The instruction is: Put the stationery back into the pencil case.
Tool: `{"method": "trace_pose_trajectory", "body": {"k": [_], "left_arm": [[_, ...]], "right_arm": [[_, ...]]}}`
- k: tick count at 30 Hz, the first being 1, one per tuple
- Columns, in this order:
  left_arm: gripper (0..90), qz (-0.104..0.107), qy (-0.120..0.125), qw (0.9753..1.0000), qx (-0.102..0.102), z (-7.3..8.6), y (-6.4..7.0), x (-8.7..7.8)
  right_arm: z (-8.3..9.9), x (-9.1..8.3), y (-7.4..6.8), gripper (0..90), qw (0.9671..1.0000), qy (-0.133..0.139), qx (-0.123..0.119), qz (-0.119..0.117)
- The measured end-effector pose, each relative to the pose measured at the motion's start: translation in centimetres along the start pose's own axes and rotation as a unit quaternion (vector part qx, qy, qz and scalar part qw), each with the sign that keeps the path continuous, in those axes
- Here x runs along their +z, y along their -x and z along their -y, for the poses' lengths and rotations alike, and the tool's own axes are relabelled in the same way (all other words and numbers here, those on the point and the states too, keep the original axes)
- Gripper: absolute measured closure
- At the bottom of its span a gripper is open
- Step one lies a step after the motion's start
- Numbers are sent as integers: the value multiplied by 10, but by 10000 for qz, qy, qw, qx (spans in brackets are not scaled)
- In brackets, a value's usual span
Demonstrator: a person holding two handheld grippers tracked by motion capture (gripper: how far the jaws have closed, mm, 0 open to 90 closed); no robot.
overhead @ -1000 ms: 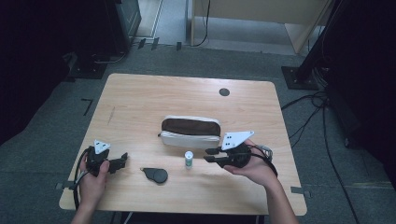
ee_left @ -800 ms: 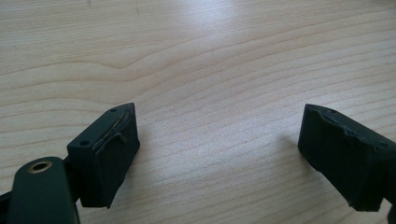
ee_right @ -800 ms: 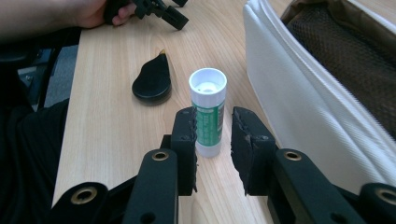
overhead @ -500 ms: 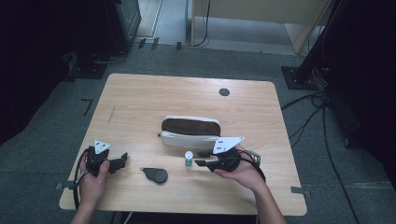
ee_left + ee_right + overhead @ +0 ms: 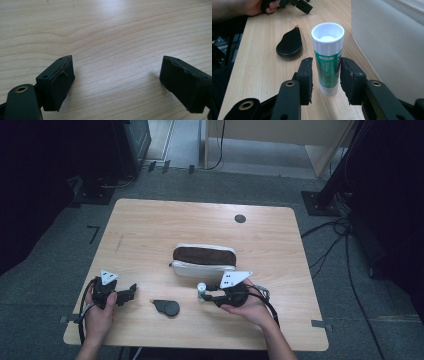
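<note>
Hidden: the white pouch [image 5: 392, 47] is running off the right gripper view's edge, so you are seeing just one wall; the glue stick's label print is too small to read.
Count: one glue stick, one pouch, one black teardrop-shaped object [image 5: 166, 307], two claws.
Left claw [image 5: 131, 290]: you are holding it wide open over bare tabletop [image 5: 112, 37], gripping nothing.
Glue stick [image 5: 328, 58]: standing upright just beside the pouch's front.
Right claw [image 5: 325, 80]: its jaws are flanking the stick closely; you cannot tell whether they are touching it.

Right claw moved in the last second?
Yes. The right claw slid left along the white and brown pouch, and now brackets the upright green-labelled glue stick.
</note>
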State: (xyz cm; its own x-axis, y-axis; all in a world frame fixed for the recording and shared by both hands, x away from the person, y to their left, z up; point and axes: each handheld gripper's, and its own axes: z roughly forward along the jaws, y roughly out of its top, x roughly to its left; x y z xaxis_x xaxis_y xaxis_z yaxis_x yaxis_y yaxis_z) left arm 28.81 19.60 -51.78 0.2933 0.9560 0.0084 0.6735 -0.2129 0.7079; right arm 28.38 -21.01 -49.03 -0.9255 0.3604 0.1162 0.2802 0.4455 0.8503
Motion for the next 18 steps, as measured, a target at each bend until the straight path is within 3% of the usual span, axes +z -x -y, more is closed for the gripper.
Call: {"method": "trace_pose_trajectory", "body": {"k": [8, 18], "left_arm": [[125, 14, -9, 10000, 22, 0, 0, 0], [125, 15, -10, 10000, 24, 0, 0, 0]], "right_arm": [[3, 9, 1, 624, 9998, 153, 107, -38], [6, 15, 0, 646, 9995, 267, 139, 99]]}}
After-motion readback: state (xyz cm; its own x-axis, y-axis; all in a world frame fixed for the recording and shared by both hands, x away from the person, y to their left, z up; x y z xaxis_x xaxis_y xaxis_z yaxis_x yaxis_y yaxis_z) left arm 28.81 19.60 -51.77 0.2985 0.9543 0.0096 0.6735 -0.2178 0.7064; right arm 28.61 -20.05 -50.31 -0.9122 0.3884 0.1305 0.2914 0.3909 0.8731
